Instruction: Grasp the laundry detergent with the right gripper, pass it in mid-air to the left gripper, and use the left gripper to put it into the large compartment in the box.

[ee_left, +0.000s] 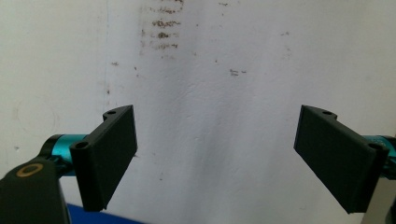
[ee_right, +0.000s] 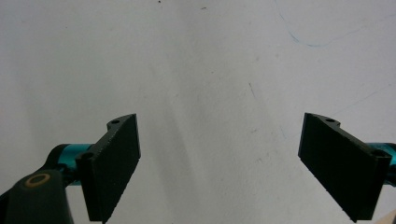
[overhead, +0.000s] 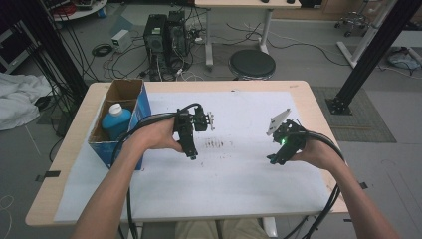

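Observation:
My left gripper (overhead: 192, 155) hangs over the middle of the white sheet (overhead: 239, 174), pointing down at it, just left of a patch of dark smudges (overhead: 215, 144). In the left gripper view its jaws stand wide apart with nothing between them, my left gripper (ee_left: 215, 158) facing bare paper with brown specks (ee_left: 161, 35). My right gripper (overhead: 272, 160) hovers over the sheet's right half, a green light on its body. In the right gripper view my right gripper (ee_right: 218, 163) is open over plain white paper (ee_right: 210, 70), holding nothing.
An open cardboard box (overhead: 122, 92) with blue sides stands at the table's left, holding a blue bottle with a white cap (overhead: 116, 119). Beyond the far edge are a round black stool (overhead: 252, 63), computer towers (overhead: 164, 35) and loose cables on the floor.

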The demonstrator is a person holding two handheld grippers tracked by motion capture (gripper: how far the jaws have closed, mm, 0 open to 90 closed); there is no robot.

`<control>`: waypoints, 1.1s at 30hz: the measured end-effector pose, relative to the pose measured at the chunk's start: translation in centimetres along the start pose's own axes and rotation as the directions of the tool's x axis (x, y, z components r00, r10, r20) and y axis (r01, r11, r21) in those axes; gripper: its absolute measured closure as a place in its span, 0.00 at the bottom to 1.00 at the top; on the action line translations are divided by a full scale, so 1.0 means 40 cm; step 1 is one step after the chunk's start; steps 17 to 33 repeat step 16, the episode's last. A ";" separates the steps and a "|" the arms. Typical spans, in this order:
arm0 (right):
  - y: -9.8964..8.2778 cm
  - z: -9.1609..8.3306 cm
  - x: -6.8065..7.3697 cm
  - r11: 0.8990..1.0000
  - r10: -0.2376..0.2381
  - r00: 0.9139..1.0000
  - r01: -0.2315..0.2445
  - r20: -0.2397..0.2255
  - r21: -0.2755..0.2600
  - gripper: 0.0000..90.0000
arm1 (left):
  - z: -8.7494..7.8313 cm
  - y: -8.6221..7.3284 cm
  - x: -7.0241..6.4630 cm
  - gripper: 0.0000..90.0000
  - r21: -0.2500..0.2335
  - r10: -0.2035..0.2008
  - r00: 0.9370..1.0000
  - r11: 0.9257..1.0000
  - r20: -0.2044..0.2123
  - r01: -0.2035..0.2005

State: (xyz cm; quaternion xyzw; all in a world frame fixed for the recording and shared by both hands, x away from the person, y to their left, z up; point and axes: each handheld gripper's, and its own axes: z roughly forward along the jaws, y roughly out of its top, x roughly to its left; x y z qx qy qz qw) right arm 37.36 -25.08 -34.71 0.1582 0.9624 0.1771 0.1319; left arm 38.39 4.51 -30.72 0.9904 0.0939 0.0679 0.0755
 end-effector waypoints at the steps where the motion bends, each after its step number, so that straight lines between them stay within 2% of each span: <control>1: -0.001 0.000 0.000 1.000 0.000 1.000 0.000 0.001 0.002 0.13 | 0.001 0.001 0.000 0.15 -0.001 0.001 1.000 1.000 -0.002 -0.001; 33: -0.003 0.010 0.001 1.000 0.011 1.000 -0.011 -0.004 0.002 0.13 | 0.014 0.001 -0.006 0.15 0.000 0.004 1.000 1.000 0.008 -0.004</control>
